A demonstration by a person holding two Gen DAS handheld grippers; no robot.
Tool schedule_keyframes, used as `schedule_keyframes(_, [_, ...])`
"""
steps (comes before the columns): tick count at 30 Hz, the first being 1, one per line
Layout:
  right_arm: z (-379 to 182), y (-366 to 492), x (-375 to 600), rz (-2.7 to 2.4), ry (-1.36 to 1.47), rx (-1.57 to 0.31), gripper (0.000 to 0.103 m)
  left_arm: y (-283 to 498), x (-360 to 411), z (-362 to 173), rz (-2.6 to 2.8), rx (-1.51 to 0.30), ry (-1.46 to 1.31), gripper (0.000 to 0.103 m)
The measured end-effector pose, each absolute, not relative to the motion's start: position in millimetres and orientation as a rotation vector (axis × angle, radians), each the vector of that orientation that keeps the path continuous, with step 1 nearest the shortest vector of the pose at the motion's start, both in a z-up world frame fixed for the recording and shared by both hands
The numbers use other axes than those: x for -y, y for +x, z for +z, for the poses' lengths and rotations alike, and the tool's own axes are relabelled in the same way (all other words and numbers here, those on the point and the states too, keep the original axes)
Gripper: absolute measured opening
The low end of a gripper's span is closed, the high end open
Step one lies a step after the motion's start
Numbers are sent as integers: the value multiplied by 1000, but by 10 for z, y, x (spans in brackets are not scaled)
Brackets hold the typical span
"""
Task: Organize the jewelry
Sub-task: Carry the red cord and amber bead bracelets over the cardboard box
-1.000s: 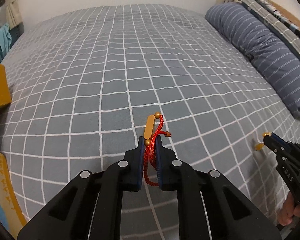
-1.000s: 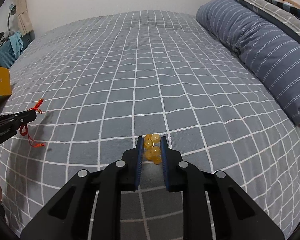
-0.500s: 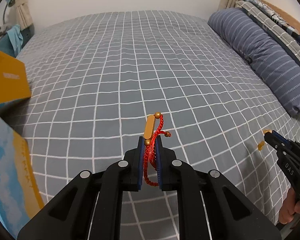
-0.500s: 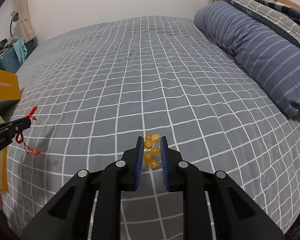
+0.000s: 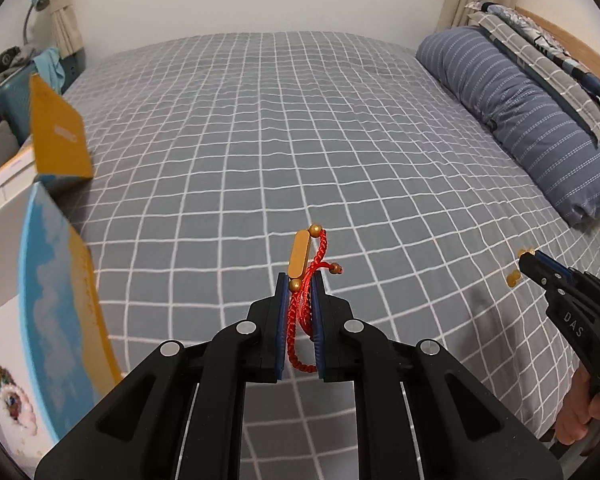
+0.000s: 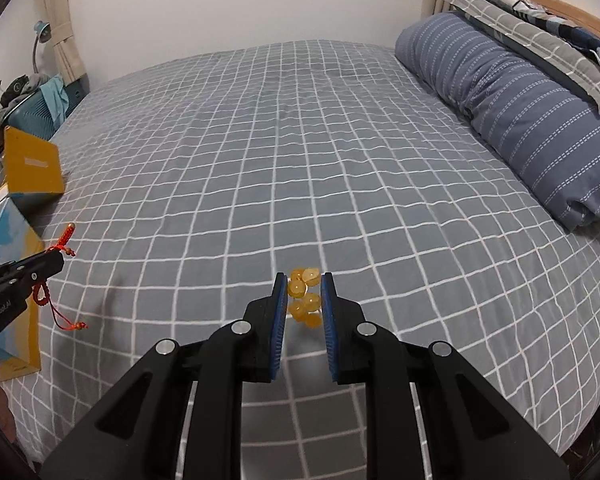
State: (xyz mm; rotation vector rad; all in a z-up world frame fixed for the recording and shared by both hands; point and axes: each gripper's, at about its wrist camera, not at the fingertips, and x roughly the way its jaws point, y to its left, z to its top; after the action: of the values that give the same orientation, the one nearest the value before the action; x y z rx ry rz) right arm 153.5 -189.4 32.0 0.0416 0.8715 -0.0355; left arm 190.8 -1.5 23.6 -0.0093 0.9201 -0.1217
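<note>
My left gripper is shut on a red cord bracelet with a gold bar and small gold beads, held above the grey checked bed. The bracelet also shows in the right wrist view, with its cord ends dangling. My right gripper is shut on a yellow amber bead bracelet, held above the bed. The right gripper also shows at the right edge of the left wrist view, with yellow beads hanging below its tip.
An open box with a yellow lid and a blue-and-yellow side wall stands at the bed's left edge. A striped blue pillow and a folded quilt lie along the right. A nightstand with clutter is far left.
Both grippers have pulled back and up with their bracelets still held. The box at the left has come further into both views.
</note>
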Motion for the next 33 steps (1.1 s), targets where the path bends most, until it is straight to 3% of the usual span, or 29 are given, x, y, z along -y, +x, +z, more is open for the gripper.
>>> schedule_keyframes(33, [976, 1467, 125, 221, -33, -785, 16, 1262, -1370, 983, 120, -828, -78, 10])
